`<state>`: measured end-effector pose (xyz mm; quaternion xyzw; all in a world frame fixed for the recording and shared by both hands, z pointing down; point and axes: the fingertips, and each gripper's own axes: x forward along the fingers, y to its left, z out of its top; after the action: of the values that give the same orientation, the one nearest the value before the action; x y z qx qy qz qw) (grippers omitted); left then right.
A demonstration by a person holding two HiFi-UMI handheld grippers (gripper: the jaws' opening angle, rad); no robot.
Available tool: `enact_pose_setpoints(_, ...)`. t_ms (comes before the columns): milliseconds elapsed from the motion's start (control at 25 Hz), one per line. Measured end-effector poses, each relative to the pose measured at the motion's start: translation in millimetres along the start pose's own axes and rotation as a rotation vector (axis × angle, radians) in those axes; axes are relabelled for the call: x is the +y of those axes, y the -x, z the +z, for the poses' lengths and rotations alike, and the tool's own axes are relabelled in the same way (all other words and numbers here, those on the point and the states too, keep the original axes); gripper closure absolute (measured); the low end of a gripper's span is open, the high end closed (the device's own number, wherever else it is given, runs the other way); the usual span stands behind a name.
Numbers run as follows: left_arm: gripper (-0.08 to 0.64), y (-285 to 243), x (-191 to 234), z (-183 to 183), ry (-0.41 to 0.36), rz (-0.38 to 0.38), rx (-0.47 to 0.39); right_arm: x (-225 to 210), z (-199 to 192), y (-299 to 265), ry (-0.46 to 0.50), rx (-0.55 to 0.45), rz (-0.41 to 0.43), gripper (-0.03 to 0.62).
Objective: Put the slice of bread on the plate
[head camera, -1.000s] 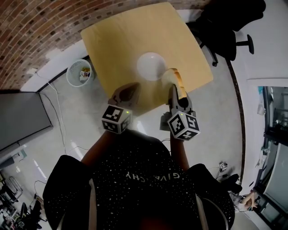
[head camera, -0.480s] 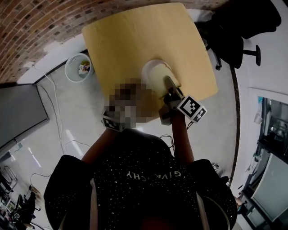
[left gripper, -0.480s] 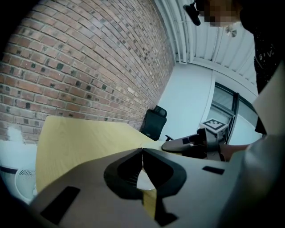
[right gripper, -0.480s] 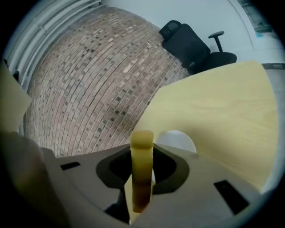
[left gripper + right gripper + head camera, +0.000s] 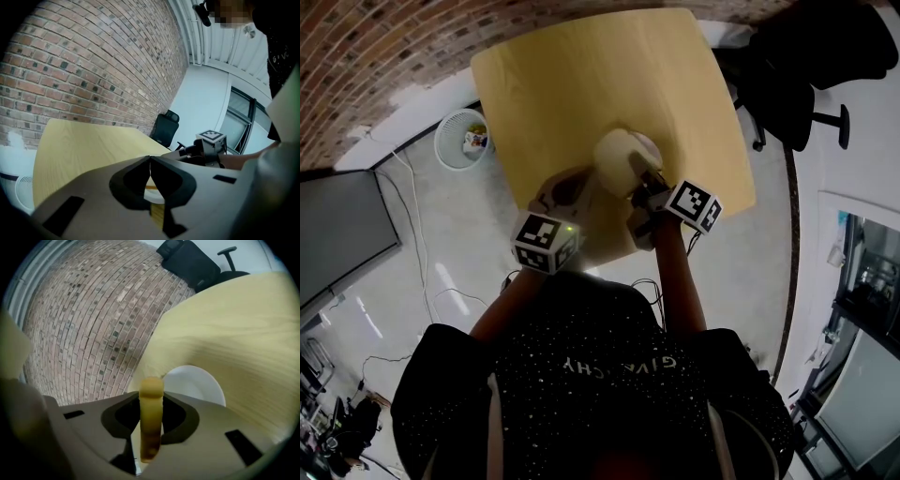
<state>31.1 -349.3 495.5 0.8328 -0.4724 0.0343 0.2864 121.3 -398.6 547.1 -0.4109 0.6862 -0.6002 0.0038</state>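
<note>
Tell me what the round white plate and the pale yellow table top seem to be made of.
The round white plate looks like glazed ceramic or smooth plastic: even white, slight sheen; which, I cannot tell. The pale yellow table top looks like wood or wood-look laminate, matt finish: fine parallel grain lines run across it.

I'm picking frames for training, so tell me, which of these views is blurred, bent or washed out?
Head view: fisheye bows the pale wooden table; the round white plate and tan slice of bread wash out together. Right gripper view: the red brick wall curves, and the bread near the lens looks soft. Left gripper view: sharp bricks, shaded jaws.
</note>
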Motion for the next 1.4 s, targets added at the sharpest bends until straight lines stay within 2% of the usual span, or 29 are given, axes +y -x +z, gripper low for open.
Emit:
enact_pose_setpoints(320,0.549,-11.2,-5.1,1.1,0.001,-0.010,0.004,-13.4,-0.1,3.2,-0.001,0.025,-0.052,0.497)
enact_pose_setpoints(440,0.549,-12.3,-7.2,-1.9,0.001,-0.015,0.011,-20.3,1.4,4.3,0.056,0.032,-0.111,0.480)
enact_pose_setpoints(520,0.549,-12.3,-7.9,-4.5,-0.004,-0.014,0.020,-21.3,4.2,7.3,0.119,0.027,-0.152,0.428)
enact_pose_setpoints(600,0.549,-11.9,-9.2,-6.9,-0.006,-0.014,0.025,-20.4,5.6,10.8,0.171,0.024,-0.176,0.337)
enact_pose_setpoints(640,0.549,-11.9,-11.5,-6.9,-0.006,-0.018,0.022,-21.4,5.6,13.2,0.198,0.028,-0.194,0.311)
enact_pose_setpoints(800,0.549,-11.6,-22.3,-5.6,-0.018,-0.027,0.018,-36.1,11.0,30.8,0.365,0.025,-0.346,0.274)
enact_pose_setpoints(880,0.549,-11.0,-27.0,-3.8,-0.023,-0.033,0.010,-42.2,17.2,40.8,0.420,0.005,-0.401,0.268)
enact_pose_setpoints(1000,0.549,-8.4,-31.9,-1.9,-0.025,-0.037,-0.002,-50.2,28.3,57.9,0.433,-0.051,-0.452,0.268)
enact_pose_setpoints(1120,0.549,-4.7,-36.8,0.0,-0.056,-0.032,0.005,-58.8,44.3,82.0,0.425,-0.176,-0.489,0.268)
enact_pose_setpoints(1200,0.549,-1.2,-41.3,1.4,-0.076,-0.036,0.004,-58.9,51.3,94.5,0.415,-0.262,-0.443,0.270)
enact_pose_setpoints(1320,0.549,3.7,-44.9,2.4,-0.088,-0.036,0.001,-35.5,50.0,99.2,0.424,-0.316,-0.221,0.270)
enact_pose_setpoints(1400,0.549,6.4,-46.2,1.7,-0.098,-0.031,0.005,-17.6,41.2,99.1,0.475,-0.304,-0.114,0.270)
